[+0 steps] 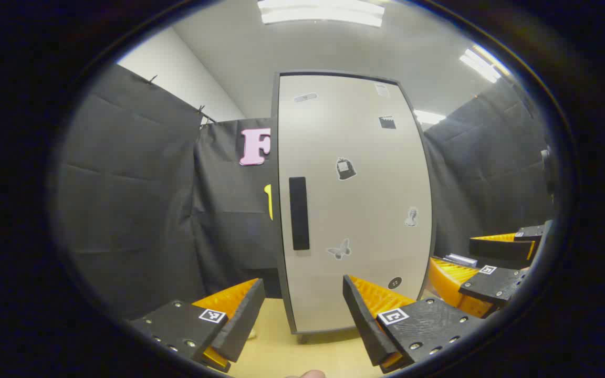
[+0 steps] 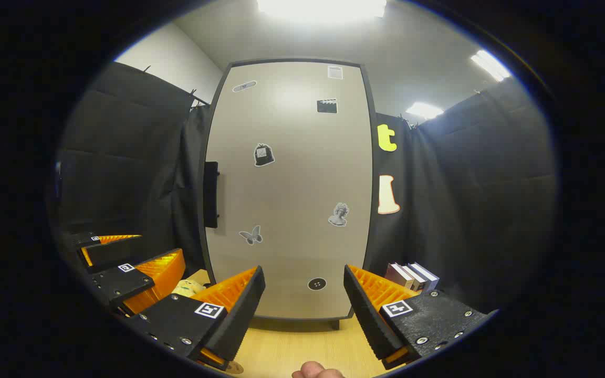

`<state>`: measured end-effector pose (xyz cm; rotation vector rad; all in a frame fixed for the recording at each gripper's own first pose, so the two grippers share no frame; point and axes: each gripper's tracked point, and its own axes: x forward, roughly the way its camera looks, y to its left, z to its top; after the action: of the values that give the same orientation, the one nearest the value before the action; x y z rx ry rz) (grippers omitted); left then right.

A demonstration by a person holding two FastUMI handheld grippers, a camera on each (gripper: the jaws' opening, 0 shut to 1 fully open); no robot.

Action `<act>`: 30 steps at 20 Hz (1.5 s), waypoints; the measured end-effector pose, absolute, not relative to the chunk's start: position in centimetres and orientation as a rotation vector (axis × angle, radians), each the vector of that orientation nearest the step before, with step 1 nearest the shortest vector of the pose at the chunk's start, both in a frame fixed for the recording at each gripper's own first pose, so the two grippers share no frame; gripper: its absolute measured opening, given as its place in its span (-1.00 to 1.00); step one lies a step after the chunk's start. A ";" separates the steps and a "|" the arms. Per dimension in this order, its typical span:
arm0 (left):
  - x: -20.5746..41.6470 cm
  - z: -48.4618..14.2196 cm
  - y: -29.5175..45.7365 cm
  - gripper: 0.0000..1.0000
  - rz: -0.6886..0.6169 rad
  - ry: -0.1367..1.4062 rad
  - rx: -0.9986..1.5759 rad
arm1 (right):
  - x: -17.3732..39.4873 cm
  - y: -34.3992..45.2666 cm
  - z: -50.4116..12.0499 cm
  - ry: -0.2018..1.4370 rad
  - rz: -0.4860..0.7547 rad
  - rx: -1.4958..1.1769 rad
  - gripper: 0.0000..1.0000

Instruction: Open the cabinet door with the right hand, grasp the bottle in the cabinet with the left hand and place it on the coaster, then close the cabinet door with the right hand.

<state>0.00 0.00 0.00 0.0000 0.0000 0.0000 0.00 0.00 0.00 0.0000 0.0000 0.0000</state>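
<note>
Ahead, cabinet door (image 2: 287,189) shut, both grippers (image 1: 302,315) (image 2: 302,310) clear.

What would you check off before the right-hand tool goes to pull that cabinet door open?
1. Cabinet door shut and waiting to be opened: ok, it sits flush in its frame.
2. Handle in sight: ok, a dark vertical bar at the door's left edge.
3. Right gripper open: ok, its fingers stand wide apart with nothing between them.
4. Left gripper open, ready for the bottle: ok, empty.
5. Left gripper out of the door's swing: cannot tell; it hangs low near the handle side.
6. Bottle inside: cannot tell, the door hides it.
</note>
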 end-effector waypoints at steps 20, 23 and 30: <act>1.1 0.2 -0.8 0.77 -0.003 0.016 0.006 | 1.1 -2.3 -0.4 0.010 -0.024 0.009 0.87; 1.4 0.6 -1.4 0.77 -0.019 0.012 0.012 | 1.6 -2.8 0.1 0.003 -0.031 0.009 0.87; 0.4 0.8 -0.8 0.77 -0.029 0.003 0.010 | 4.2 -2.1 1.0 -0.002 -0.017 0.010 0.87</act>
<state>0.37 -0.80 0.78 0.0100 0.0034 -0.0289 4.15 -2.11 0.97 0.0102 -0.0022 -0.0172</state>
